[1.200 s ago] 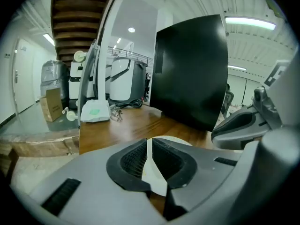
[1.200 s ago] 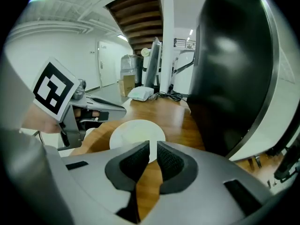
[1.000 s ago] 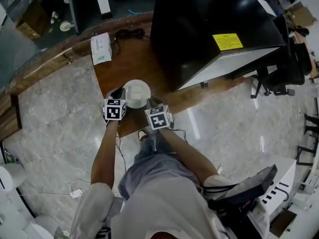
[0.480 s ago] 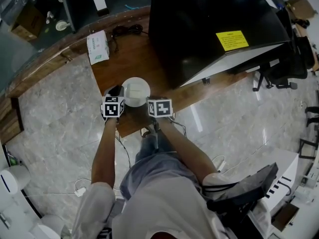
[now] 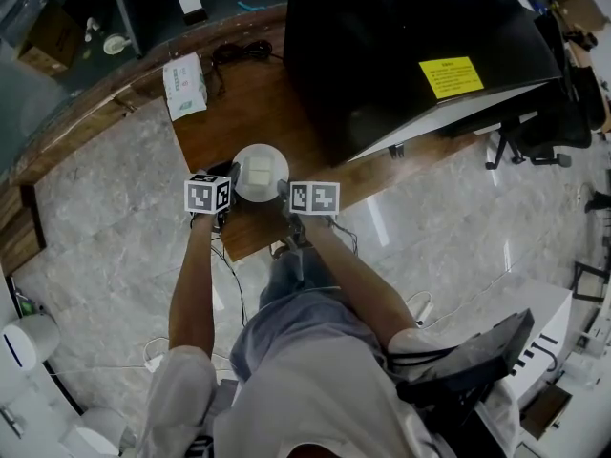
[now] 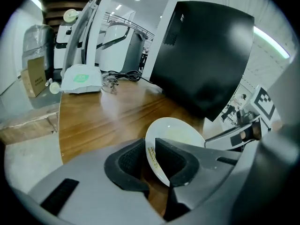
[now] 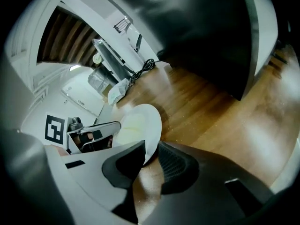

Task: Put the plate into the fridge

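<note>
Two handheld grippers clamp one white plate [image 5: 261,171] from opposite sides above the near end of a wooden bench [image 5: 229,113], with a person standing over it on a pale marble floor [image 5: 105,227]. The left gripper [image 6: 149,146] has its dark padded jaws closed on the plate's rim, one pad on the upper face and one beneath, and the plate appears tilted in the left gripper view. The right gripper [image 7: 151,146] pinches the opposite rim in the same way, its jaws drawn in tight against the edge. Each gripper's marker cube faces the head camera, and the plate sits between them. Whether the plate's underside touches the wood cannot be told. It is outside the black fridge [image 5: 401,46], just beside its lower left corner; a yellow label [image 5: 451,72] marks the fridge's dark surface. A white-and-green packet [image 5: 184,86] and a coiled black cable [image 5: 243,53] lie at the bench's far end, well apart from the plate.
</note>
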Tool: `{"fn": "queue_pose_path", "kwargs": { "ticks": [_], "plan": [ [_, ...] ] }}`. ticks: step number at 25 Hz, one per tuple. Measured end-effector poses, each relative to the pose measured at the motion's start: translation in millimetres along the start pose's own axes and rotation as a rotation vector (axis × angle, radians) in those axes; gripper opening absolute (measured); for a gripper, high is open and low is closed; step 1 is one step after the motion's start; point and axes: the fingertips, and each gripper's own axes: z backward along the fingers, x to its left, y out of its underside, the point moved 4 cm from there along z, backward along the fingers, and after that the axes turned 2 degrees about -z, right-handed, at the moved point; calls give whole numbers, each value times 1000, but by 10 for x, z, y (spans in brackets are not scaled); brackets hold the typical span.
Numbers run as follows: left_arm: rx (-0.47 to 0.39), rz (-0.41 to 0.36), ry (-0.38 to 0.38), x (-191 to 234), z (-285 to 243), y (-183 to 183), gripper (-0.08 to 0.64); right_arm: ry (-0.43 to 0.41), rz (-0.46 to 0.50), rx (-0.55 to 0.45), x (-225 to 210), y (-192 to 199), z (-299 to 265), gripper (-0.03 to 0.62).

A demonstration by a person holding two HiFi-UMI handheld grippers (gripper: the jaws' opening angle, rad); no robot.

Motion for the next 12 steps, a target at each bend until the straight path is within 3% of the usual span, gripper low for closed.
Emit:
{"fn": "queue_pose_path", "kwargs": {
  "ticks": [8,12],
  "plan": [
    [-5,11,-14,-18,-21,9,66,-162,-155,-33,-78,32,24,57],
    [0,28,-33,-31,-41,15,66,-302,-295,-66,-88,5,67,41]
  ]
}}
